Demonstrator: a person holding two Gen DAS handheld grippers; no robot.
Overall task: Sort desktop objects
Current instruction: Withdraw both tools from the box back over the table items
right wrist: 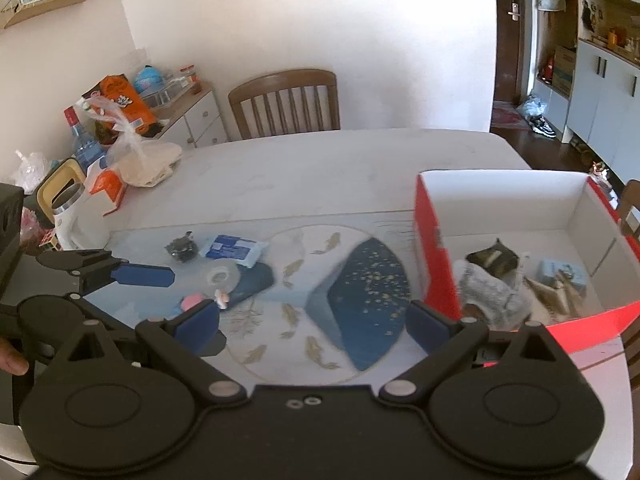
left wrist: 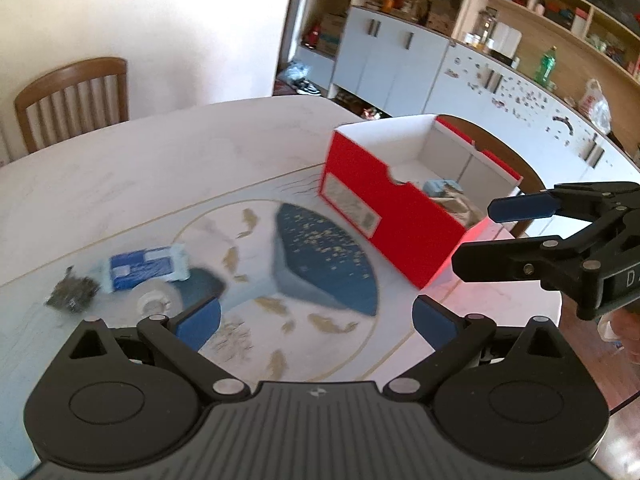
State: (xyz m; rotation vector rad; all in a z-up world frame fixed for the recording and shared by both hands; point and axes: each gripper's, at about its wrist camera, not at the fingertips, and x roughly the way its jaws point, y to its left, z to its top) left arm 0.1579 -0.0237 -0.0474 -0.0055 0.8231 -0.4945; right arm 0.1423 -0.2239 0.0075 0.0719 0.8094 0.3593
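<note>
Your surface: a pale table with a fish-patterned mat laid across its near part, a wooden chair behind it, and shelving along the far wall. Red box: open-topped, white inside, standing at the mat's right end; it holds several items, among them a pale blue pack, a dark bundle and a crinkled clear wrapper. Left on the mat, at its left end: a blue-and-white tissue pack, a dark clump just beside it, a tape roll in front of the pack, and a small pink item, partly hidden behind your right tool's finger. Your left gripper: jaws spread wide, nothing between them, poised above the mat. Your right gripper: likewise spread wide and carrying nothing, near the box's front corner. Clutter at the table's far left: a plastic bag, an orange carton, a white jug.
</note>
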